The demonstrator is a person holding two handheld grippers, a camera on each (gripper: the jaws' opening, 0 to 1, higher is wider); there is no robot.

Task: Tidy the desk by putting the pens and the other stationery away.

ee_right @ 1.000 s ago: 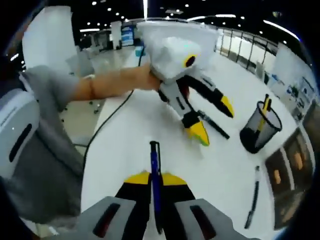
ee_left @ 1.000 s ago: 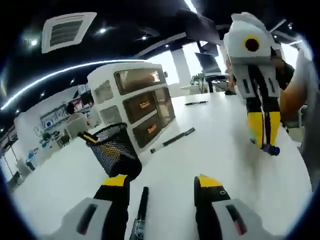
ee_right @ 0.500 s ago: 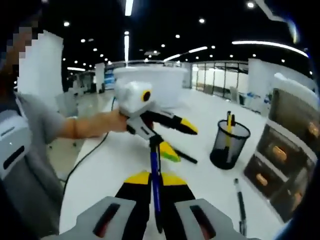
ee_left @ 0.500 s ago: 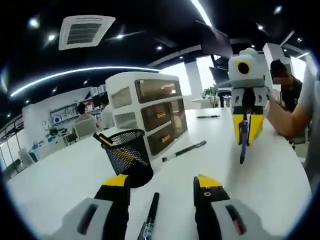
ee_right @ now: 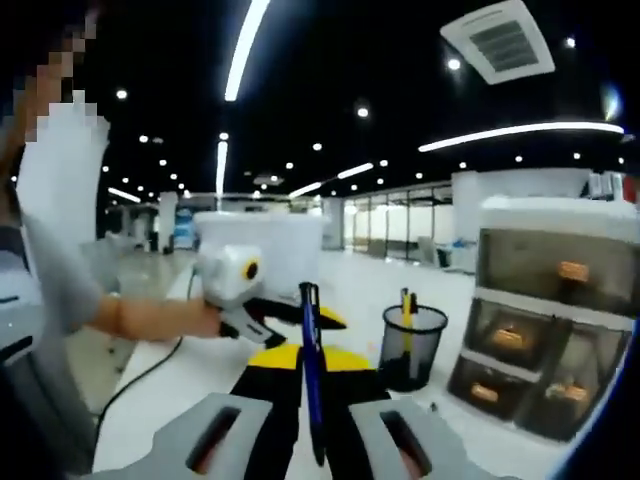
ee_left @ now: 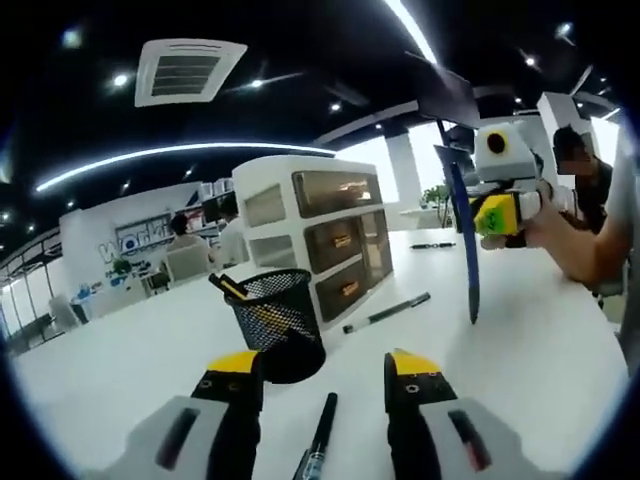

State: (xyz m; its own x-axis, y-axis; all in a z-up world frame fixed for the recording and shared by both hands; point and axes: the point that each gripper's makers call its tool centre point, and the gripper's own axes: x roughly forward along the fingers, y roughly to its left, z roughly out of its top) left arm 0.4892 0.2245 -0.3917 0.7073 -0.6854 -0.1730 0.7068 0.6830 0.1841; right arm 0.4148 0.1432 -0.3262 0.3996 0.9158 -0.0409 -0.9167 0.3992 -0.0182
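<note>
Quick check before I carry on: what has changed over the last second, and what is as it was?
The right gripper has lifted the blue pen off the desk and now holds it raised, upright. The left gripper stays open over the black pen beside the mesh pen cup. The drawer unit and the other pens have not visibly moved.

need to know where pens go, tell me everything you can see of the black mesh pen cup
The pen cup is a round black wire-mesh holder with a solid dark base, standing upright on the white desk. It sits just in front of the white drawer unit. Yellow pencils poke out of its open top. In the left gripper view a black pen lies on the desk near its base. In the right gripper view the cup stands beyond the blue pen clamped in the right gripper.
</note>
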